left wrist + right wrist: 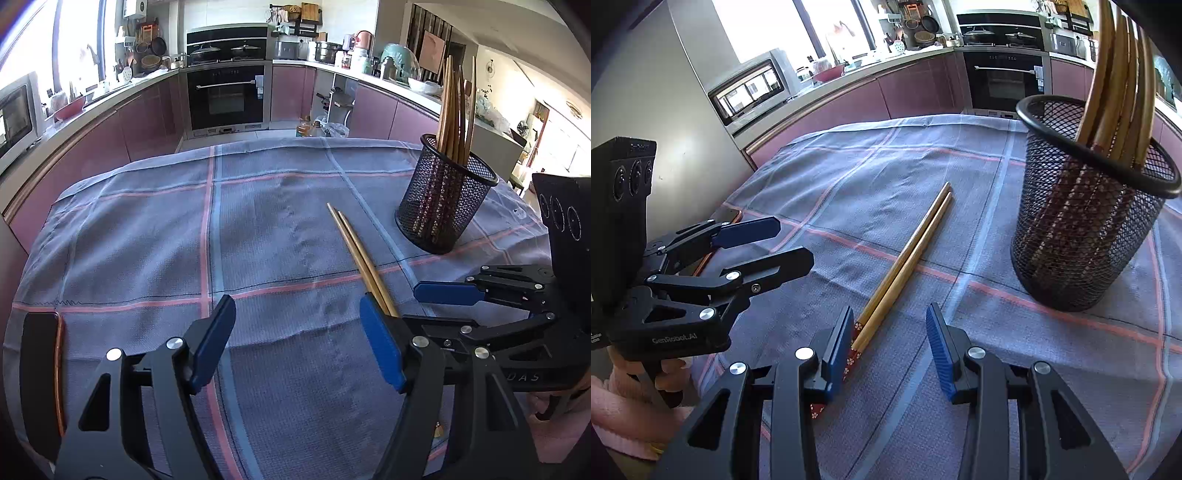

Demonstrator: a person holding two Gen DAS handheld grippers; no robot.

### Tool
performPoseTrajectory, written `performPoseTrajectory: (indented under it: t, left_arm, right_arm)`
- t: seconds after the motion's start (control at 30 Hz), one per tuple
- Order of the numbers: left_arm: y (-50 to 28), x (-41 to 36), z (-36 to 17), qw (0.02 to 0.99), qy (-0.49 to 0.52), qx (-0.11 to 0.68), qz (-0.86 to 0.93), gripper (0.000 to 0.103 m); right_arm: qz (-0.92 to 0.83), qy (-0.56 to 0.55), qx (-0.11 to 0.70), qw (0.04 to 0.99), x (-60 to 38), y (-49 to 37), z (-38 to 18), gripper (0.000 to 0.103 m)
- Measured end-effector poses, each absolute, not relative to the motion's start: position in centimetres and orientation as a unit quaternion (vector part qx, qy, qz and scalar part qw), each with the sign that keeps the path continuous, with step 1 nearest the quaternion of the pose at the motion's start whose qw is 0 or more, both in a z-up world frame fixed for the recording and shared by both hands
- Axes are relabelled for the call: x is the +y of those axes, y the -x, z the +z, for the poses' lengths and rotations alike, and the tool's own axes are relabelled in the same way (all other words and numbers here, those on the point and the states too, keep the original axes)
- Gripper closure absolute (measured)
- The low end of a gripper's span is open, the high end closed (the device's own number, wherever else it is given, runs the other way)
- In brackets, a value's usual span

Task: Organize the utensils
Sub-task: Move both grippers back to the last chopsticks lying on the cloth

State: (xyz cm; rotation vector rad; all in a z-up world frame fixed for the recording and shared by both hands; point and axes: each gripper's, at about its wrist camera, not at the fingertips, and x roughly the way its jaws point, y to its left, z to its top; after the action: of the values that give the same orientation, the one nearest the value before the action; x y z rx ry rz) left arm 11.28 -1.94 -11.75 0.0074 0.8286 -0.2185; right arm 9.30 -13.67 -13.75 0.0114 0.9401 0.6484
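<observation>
On the checked cloth (147,229), a pair of chopsticks (905,258) lies flat beside a mesh cup (445,195) of more chopsticks.

The pair is slim, golden bamboo, the two sticks side by side and touching, tapered tips toward the oven, butt ends wrapped in a red flowered pattern in the right wrist view. The black cup stands upright near the pair, not touching it, with a bundle of like sticks (458,110) leaning out of its rim. The right gripper (890,350) is spread wide and holds nothing; the pair's patterned ends lie by its left pad, whether touching I cannot tell. The left gripper (297,343) is also wide open and empty, low over the cloth just left of the pair.
</observation>
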Motion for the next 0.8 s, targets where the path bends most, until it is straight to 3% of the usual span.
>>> performPoseTrajectory:
  t: [0.8]
  left_arm:
    - [-11.6,-3.3,-12.7,0.901,-0.008,0.411,-0.141,0.039]
  right_arm:
    - [0.277,0.021,0.457,0.845,-14.6,-9.5,-13.8,0.074]
